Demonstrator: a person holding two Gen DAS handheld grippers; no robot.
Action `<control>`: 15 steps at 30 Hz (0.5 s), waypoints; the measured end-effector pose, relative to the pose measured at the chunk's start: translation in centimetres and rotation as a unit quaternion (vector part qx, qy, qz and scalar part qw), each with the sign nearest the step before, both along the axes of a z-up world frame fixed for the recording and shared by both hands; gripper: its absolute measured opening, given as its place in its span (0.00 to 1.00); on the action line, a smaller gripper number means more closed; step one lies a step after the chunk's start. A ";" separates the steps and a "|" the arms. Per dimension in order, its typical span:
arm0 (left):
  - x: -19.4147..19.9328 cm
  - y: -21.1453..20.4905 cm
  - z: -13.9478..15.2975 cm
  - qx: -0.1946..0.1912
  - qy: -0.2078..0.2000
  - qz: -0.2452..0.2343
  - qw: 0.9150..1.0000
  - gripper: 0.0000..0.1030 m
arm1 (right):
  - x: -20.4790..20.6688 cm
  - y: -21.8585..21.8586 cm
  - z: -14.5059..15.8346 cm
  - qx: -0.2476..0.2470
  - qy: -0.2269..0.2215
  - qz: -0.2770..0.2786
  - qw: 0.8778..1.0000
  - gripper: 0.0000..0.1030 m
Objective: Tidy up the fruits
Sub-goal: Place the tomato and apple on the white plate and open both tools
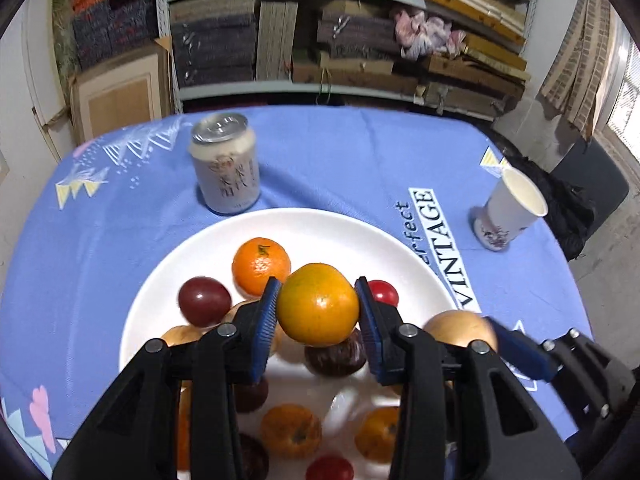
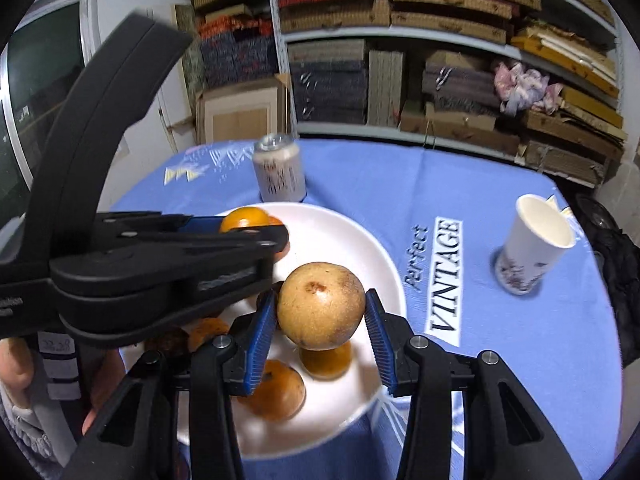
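A white plate on the blue tablecloth holds several fruits: oranges, dark red plums, small red tomatoes and tan round fruits. My left gripper is shut on an orange-yellow citrus fruit and holds it above the plate. My right gripper is shut on a tan round fruit above the plate's right part. The right gripper also shows at the left wrist view's right edge with the tan fruit. The left gripper's body crosses the right wrist view, holding the citrus.
A drink can stands behind the plate; it also shows in the right wrist view. A white paper cup stands at the right, also in the right wrist view. Shelves of stacked boxes stand beyond the table.
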State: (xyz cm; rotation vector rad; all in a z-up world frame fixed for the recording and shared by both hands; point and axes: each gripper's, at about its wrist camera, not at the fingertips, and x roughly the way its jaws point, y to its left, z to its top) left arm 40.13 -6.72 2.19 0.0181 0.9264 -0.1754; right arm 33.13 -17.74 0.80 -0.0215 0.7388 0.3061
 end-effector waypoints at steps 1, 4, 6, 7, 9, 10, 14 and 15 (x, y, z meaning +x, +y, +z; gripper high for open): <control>0.5 -0.2 -0.4 0.004 0.005 -0.001 1.000 0.36 | 0.3 0.4 -0.3 -0.003 0.003 0.002 1.000 0.44; 1.4 -0.5 -1.2 0.010 0.011 -0.001 1.000 0.36 | 1.3 1.0 -1.0 -0.006 0.012 0.003 1.000 0.44; 2.1 -0.6 -2.1 0.003 0.029 -0.002 1.000 0.36 | 1.6 1.3 -1.6 -0.005 0.018 0.005 1.000 0.44; 2.3 -0.7 -2.6 0.003 0.036 -0.001 0.999 0.36 | 1.7 1.4 -1.8 -0.008 0.018 0.005 1.000 0.44; 2.4 -0.7 -3.3 0.007 0.042 0.002 0.999 0.36 | 1.7 1.4 -2.2 -0.009 0.022 0.007 1.000 0.44; 2.4 -0.7 -3.5 0.006 0.041 0.003 0.999 0.36 | 1.7 1.4 -2.3 -0.007 0.023 0.008 1.000 0.44; 2.5 -0.1 -3.8 -0.017 0.052 0.007 0.998 0.41 | 1.8 0.9 -2.5 0.006 0.020 0.002 1.000 0.50; 2.4 0.0 -3.6 -0.017 0.049 0.008 0.999 0.42 | 1.7 0.7 -2.5 0.015 0.021 0.005 1.000 0.53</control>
